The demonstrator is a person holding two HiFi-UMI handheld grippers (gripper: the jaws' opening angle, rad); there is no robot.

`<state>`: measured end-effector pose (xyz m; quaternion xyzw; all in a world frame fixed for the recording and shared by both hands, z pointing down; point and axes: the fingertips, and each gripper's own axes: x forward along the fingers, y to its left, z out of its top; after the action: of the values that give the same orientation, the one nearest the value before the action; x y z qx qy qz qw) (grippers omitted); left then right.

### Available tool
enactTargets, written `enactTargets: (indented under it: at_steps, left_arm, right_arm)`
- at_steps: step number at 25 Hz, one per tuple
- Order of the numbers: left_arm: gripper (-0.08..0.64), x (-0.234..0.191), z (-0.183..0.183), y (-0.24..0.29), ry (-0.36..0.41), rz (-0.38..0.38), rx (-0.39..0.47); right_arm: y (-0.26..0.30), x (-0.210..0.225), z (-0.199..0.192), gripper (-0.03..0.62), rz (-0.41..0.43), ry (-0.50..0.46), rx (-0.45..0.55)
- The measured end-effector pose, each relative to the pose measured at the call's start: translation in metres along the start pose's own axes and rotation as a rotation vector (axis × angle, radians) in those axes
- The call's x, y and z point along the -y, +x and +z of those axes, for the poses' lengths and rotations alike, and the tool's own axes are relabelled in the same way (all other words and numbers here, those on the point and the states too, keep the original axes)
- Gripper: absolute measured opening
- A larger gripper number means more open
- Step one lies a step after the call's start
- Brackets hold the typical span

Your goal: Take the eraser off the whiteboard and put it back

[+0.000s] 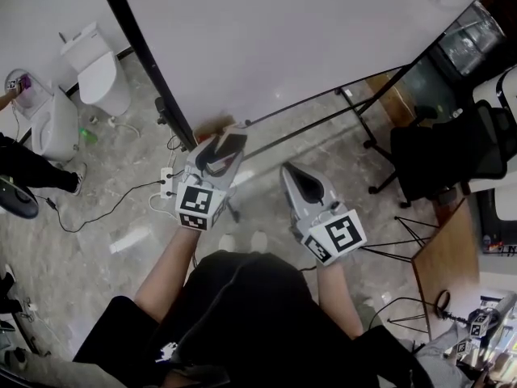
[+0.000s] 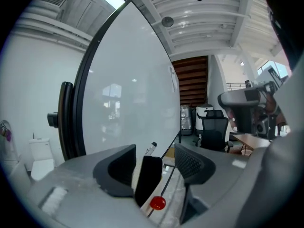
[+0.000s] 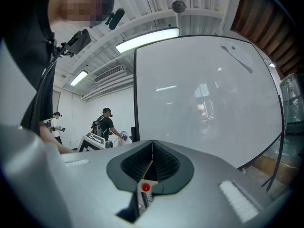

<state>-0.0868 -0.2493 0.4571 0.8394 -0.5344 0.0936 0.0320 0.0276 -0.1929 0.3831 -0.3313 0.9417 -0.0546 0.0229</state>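
The black eraser [image 2: 148, 179] stands upright between the jaws of my left gripper [image 2: 155, 152], low against the whiteboard [image 2: 128, 94]. It sits close to the left jaw, and a clear gap separates it from the ribbed right pad, so the gripper is open. From the head view, the eraser [image 1: 229, 145] shows dark between the left gripper's [image 1: 222, 140] fingers at the bottom edge of the whiteboard [image 1: 307, 31]. A marker [image 2: 150, 148] and a red round magnet [image 2: 157, 203] lie along the board's ledge. My right gripper [image 1: 300, 176] [image 3: 152, 148] is shut and empty, facing the board.
The whiteboard's black stand legs [image 1: 323, 124] spread over the tiled floor. A power strip [image 1: 167, 183] with cables lies to the left. A black office chair [image 1: 440, 156] and a wooden desk [image 1: 444, 257] are on the right. People [image 3: 107, 125] stand far off.
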Motion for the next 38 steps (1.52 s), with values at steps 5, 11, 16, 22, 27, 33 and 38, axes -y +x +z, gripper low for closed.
enactTargets:
  at_steps: [5, 11, 16, 22, 27, 33, 38]
  left_arm:
    - [0.314, -0.004, -0.016, 0.019, 0.037, -0.007, -0.045]
    - [0.321, -0.009, -0.031, 0.038, 0.076, -0.009, -0.096]
    - [0.321, -0.009, -0.034, 0.046, 0.087, -0.028, -0.123]
    - [0.319, -0.007, -0.033, 0.054, 0.112, -0.056, -0.155]
    - [0.308, -0.003, -0.037, 0.060, 0.154, -0.074, -0.203]
    - [0.299, -0.006, -0.050, 0.066, 0.169, -0.075, -0.274]
    - [0.265, -0.009, -0.055, 0.069, 0.175, -0.064, -0.309]
  right_arm:
    - [0.001, 0.006, -0.004, 0.011, 0.007, 0.003, -0.011]
    - [0.003, 0.017, -0.006, 0.011, 0.006, 0.007, -0.020]
    - [0.003, 0.024, -0.006, 0.011, 0.002, 0.009, -0.024]
    - [0.007, 0.030, -0.005, 0.011, 0.001, 0.011, -0.024]
    - [0.010, 0.035, -0.005, 0.011, -0.005, 0.012, -0.019]
    - [0.012, 0.039, -0.005, 0.011, -0.011, 0.017, -0.014]
    - [0.012, 0.042, -0.005, 0.009, -0.017, 0.020, -0.011]
